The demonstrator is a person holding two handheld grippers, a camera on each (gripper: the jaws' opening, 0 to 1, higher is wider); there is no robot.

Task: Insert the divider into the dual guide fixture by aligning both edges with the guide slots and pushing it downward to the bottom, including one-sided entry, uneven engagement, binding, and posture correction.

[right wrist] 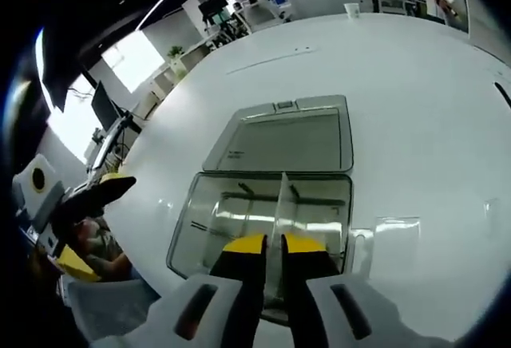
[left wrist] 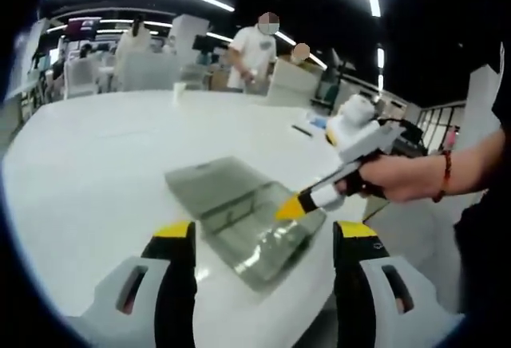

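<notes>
Right gripper (right wrist: 272, 244): yellow-tipped black jaws pinched on thin clear plastic divider (right wrist: 279, 212), which stands upright across middle of clear rectangular plastic box (right wrist: 209, 214). Hinged grey-tinted lid (right wrist: 281, 136) lies open flat on white table (right wrist: 415, 77) just beyond. Small marks on lid, unreadable. Left gripper (left wrist: 263, 234): jaws wide apart, nothing between, hovering near box. Hand (left wrist: 393, 177) with red bracelet holds right gripper, reaching in from right.

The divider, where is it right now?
In the right gripper view the divider stands on edge inside the clear box, near its middle, pinched between the right tongs, with the open lid lying beyond it.
</notes>
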